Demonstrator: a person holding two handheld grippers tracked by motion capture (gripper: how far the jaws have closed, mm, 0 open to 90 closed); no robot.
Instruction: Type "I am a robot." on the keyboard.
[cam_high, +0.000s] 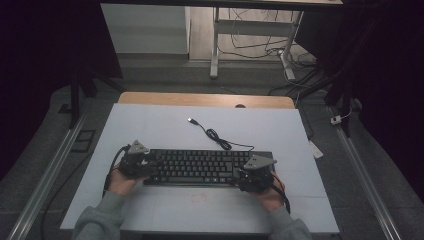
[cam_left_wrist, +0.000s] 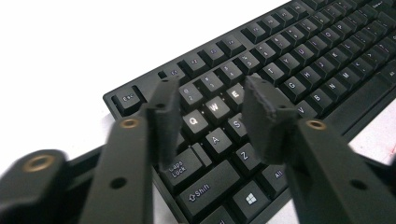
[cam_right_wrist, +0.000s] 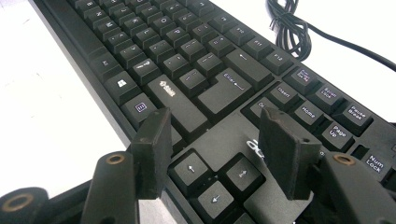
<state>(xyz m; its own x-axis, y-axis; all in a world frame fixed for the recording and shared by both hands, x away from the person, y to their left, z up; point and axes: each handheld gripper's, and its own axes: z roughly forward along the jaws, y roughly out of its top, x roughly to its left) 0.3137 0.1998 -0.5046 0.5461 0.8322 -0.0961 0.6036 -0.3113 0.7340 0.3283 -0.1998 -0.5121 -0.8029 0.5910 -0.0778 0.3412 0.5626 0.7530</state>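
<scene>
Keyboard (cam_high: 200, 167) lying mid-table, left gripper (cam_left_wrist: 210, 109) and right gripper (cam_right_wrist: 219, 140) spread apart over its ends (bare table (cam_high: 150, 125) all round).

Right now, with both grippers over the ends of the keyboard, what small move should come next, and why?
Probably lower both a little and close on the keyboard's ends. The left gripper hangs open over the Q-W-A keys, the right gripper open over the arrow keys; neither grips anything.

A flat black plastic computer keyboard (cam_high: 200, 167) with white-lettered keys lies lengthwise across the near half of a white tabletop, keys upward, its thin black cable (cam_high: 217, 136) trailing away in a loose coil to a USB plug resting farther back.
</scene>
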